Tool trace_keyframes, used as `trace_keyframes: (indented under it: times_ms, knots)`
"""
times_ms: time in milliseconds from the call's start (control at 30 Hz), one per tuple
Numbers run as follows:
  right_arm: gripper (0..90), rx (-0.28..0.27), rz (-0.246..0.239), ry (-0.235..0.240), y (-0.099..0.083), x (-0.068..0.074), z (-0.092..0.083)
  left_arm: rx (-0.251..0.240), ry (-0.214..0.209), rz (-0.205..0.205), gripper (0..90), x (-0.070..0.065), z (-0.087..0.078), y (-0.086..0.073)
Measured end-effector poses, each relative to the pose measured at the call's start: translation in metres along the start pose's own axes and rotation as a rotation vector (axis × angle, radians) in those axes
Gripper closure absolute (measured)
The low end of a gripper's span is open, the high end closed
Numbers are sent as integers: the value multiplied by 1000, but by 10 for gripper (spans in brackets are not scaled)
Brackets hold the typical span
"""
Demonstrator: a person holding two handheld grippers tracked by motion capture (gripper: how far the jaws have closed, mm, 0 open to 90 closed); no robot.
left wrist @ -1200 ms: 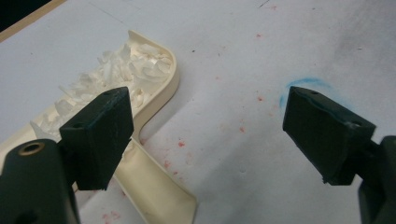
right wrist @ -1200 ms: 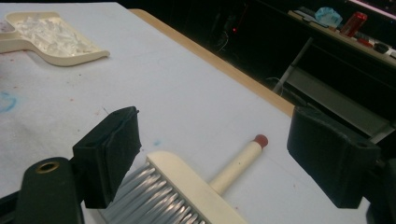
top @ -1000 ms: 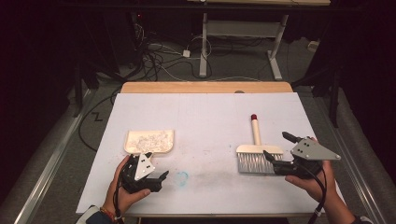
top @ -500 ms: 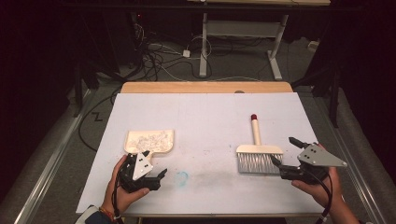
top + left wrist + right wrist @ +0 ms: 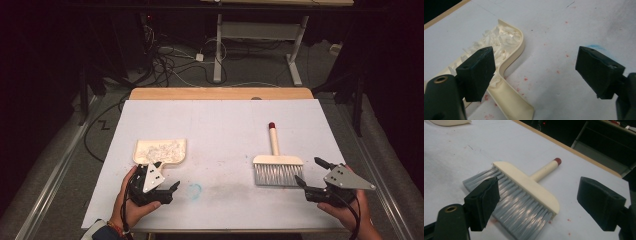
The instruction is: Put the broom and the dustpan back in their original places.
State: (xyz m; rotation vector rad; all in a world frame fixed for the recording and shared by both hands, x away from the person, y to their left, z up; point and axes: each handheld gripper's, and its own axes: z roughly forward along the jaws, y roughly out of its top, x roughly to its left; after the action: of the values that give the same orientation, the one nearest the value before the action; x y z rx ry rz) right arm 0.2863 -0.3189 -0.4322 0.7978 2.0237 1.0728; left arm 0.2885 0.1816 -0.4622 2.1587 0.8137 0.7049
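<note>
Left gripper [image 5: 159, 192], jaws wide and empty, sits just short of a cream dustpan [image 5: 161, 151] holding what look like white shreds. Right gripper [image 5: 311, 176], jaws wide, rests beside the brush [image 5: 277, 165] bristles.

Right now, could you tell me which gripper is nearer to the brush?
Right. The right gripper sits open just beside the brush bristles, while the left gripper is across the table by the dustpan.
</note>
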Motion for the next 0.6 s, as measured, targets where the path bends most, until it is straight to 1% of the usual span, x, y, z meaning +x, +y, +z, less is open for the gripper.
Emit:
trace_keyframes:
  times_ms: [33, 67, 100, 167, 233, 333, 367, 433, 533, 600]
  knots:
    - [185, 3, 10, 4, -3, 0, 0, 5, -8, -11, 158, 0, 1, 0]
    - [186, 6, 11, 0, -8, 0, -1, -2, -6, -3, 158, 1, 1, 0]
    - [186, 12, 10, -2, -10, 1, -1, -2, -7, -4, 158, 1, 2, 0]
    - [186, 19, 9, 3, -16, 1, -1, 5, -14, -15, 158, 1, 3, 0]
    - [186, 14, 15, 8, -19, 1, -1, 1, -9, -1, 158, 1, 4, 0]
    - [186, 5, 11, 17, -19, 0, -1, 5, -9, 5, 158, -1, 3, 0]
    - [186, 4, 12, 13, -19, 0, -1, 12, -13, -2, 158, -2, 2, 0]
    - [186, 8, 16, 19, -20, 1, -1, 11, -10, -3, 158, -3, 1, 0]
    - [185, 10, 0, 19, -20, 2, -2, 9, -6, 9, 158, -4, 0, 1]
    - [185, 5, -1, 23, -19, 3, -3, 5, -7, 13, 158, -5, -1, 1]
